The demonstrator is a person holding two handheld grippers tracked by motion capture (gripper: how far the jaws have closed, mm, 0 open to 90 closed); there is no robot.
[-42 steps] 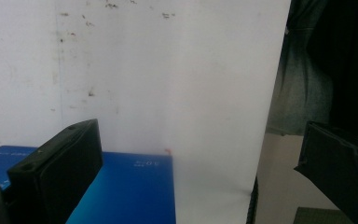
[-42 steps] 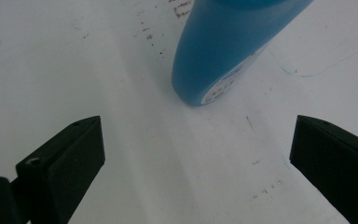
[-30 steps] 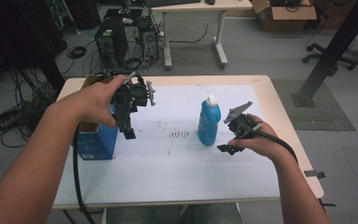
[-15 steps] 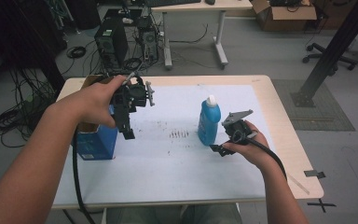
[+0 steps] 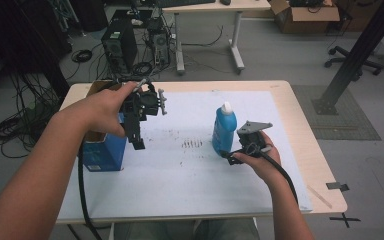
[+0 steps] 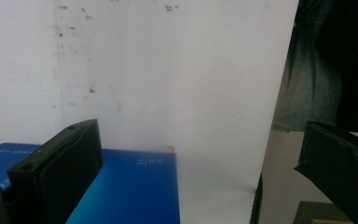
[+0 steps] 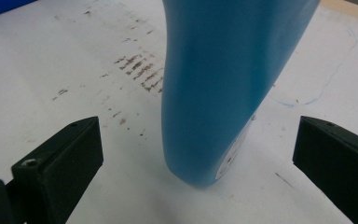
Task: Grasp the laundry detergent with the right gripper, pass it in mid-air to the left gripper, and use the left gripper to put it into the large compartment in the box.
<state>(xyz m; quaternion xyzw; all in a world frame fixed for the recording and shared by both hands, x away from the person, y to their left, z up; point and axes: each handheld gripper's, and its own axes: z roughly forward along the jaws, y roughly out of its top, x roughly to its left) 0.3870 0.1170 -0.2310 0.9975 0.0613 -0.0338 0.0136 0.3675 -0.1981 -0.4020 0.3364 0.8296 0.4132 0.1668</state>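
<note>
**benchwatcher:** Since a second ago the right hand-held gripper (image 5: 236, 156) has slid in from the right edge of the surface (image 5: 300, 130) toward the blue bottle (image 5: 224, 130) and dropped lower. It now sits just beside the bottle's base. Left hand-held gripper (image 5: 139, 141) hasn't budged, same spot above the blue box (image 5: 100, 152).

**tinkerfox:** Makes sense to me. In the right gripper view the bottle (image 7: 223, 84) stands upright, dead centre between the two jaws, which are spread wide and not touching it. I'd guess it's being lined up for a squeeze low on the body, where the bottle is fattest and least likely to tip.

**benchwatcher:** And the left one? It's hanging jaws-down near the box's right end, released, nothing between the jaws in its own view, just the box top (image 6: 130, 186) and white sheet (image 6: 168, 70).

**tinkerfox:** Probably parked, waiting. Could also be there to steady the box later, but that's a guess.

**benchwatcher:** Anything in the way?

**tinkerfox:** Not much. The brown scuff marks (image 5: 194, 144) between box and bottle are flat stains. Bottle and box are well apart. I can't really tell from the high view whether the box is open on top, the arm covers part of it. Computer towers (image 5: 115, 47) and cables are on the floor, past the far edge.
</note>
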